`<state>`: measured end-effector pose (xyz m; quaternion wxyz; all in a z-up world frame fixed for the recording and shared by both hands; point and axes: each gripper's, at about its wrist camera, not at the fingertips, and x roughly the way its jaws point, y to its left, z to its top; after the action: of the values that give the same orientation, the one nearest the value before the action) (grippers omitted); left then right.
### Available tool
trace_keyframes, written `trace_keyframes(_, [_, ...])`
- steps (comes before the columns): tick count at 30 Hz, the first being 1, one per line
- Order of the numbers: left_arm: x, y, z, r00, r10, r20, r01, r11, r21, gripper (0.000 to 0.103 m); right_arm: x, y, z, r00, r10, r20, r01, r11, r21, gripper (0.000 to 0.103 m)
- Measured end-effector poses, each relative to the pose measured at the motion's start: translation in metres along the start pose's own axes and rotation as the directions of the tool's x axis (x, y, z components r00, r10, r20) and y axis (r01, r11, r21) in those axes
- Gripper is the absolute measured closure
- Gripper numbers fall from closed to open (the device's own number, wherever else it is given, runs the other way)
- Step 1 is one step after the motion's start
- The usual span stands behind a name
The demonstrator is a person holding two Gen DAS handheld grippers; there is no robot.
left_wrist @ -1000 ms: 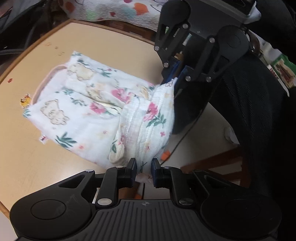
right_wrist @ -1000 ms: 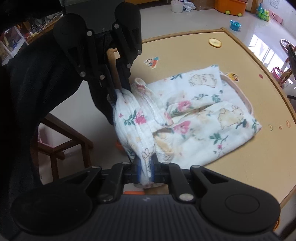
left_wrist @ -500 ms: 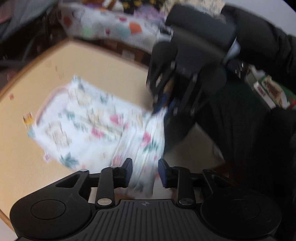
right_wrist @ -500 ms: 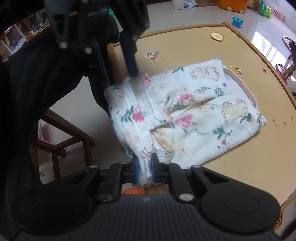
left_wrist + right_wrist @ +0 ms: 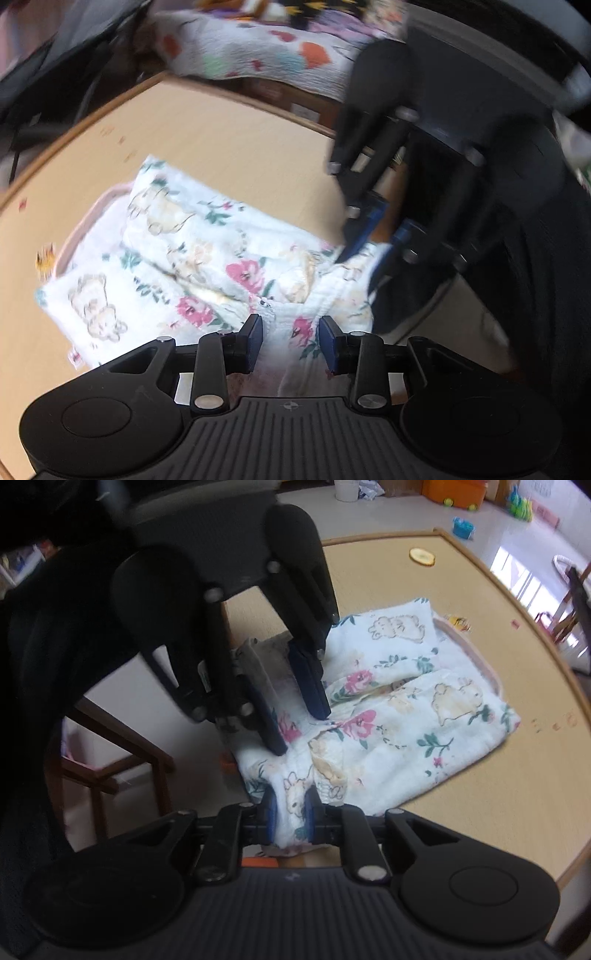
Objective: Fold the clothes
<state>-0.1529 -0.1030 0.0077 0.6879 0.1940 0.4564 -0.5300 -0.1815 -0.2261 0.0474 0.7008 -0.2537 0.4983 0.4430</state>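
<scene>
while most of the floral garment point(image 5: 402, 701) already lies flat and doubled on the tan table point(image 5: 517, 812), its near end is not yet laid down: that end bunches into a thick roll hanging over the table edge at the lower centre of both views. i judge the fold well under way but unfinished; the bunched end needs to be brought over or smoothed, and a final tidy fold may remain.

in the left wrist view the left gripper point(image 5: 291, 341) has its blue pads set apart, with cloth lying loosely between them and a gap showing on each side, so it reads as released; its jaws have just been opening. in the right wrist view the right gripper point(image 5: 290, 818) has a wad of the printed cloth sitting between its pads, which touch the fabric on both sides. its jaws have just been easing apart, yet the cloth looks pinched for now.

the garment sits near the table's rounded edge. in the right wrist view its long axis runs from lower centre, where the roll is, up toward the right of the frame, with the pink-trimmed end pointing to the upper right. in the left wrist view the same axis runs from lower centre up to the left, trimmed end at left.
</scene>
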Motion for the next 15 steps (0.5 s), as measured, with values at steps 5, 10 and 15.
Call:
trace_keyframes(5, [0.004, 0.019, 0.008, 0.998, -0.055, -0.018, 0.053, 0.994, -0.092, 0.065, -0.015, 0.021, -0.004, 0.994, -0.09, 0.059, 0.093, 0.993, -0.065, 0.064])
trace_keyframes(10, [0.006, 0.032, 0.014, 0.994, -0.105, -0.024, 0.1, 0.984, -0.147, 0.065, -0.016, 0.049, -0.002, 0.986, -0.13, 0.108, 0.147, 0.976, -0.163, 0.059])
trace_keyframes(15, [0.016, 0.047, 0.013, 0.988, -0.151, 0.003, 0.149, 0.967, -0.209, 0.065, 0.012, 0.063, 0.0, 0.974, -0.207, 0.094, 0.225, 0.933, -0.28, 0.059])
